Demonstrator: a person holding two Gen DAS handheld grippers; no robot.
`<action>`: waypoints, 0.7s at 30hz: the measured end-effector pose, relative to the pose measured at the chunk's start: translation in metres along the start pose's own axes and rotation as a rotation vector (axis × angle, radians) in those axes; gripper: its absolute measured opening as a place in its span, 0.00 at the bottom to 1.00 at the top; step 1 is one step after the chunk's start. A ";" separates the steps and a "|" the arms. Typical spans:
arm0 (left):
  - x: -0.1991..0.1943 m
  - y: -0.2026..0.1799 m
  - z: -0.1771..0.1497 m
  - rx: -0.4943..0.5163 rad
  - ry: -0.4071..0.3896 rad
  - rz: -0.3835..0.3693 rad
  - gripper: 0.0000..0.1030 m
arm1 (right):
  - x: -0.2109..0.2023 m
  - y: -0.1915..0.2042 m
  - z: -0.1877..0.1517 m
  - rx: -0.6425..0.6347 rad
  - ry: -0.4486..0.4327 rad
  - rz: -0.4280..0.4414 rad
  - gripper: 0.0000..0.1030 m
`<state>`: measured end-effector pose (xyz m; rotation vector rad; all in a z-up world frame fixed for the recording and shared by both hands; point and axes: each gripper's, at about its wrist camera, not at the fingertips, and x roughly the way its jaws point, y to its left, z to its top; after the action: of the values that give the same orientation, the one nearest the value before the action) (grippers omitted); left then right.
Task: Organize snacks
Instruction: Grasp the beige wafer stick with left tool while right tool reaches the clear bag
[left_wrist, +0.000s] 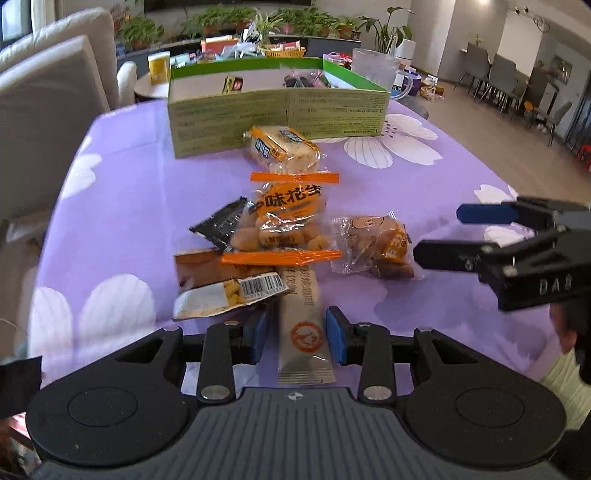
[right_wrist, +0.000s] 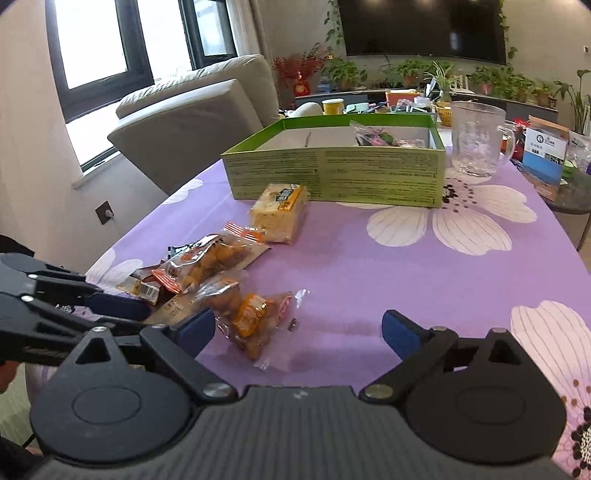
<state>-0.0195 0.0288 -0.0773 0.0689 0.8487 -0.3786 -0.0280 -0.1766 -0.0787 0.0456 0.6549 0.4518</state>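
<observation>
Home living room: sofa (right_wrist: 192, 110), wall TV (right_wrist: 421, 29), potted plants (right_wrist: 491, 83), dining chairs (left_wrist: 498, 74), floral tablecloth (right_wrist: 406, 266).

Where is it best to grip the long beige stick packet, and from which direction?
Grip the beige stick packet across its narrow width at the near end, coming from above along its length. It lies flat, its far end tucked under the peanut bag. The left gripper already straddles that end, pads apart.
</observation>
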 end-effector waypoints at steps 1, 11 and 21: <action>0.001 0.000 0.000 -0.002 -0.002 -0.005 0.23 | 0.000 0.000 -0.001 0.002 0.002 0.001 0.50; -0.026 0.001 -0.004 0.016 -0.012 -0.056 0.22 | 0.013 0.014 -0.002 -0.057 0.041 0.016 0.50; -0.066 0.000 0.016 0.010 -0.177 -0.124 0.19 | 0.009 -0.001 -0.007 -0.028 0.046 -0.029 0.50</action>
<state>-0.0475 0.0457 -0.0172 -0.0085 0.6774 -0.4976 -0.0254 -0.1749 -0.0897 -0.0012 0.6935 0.4352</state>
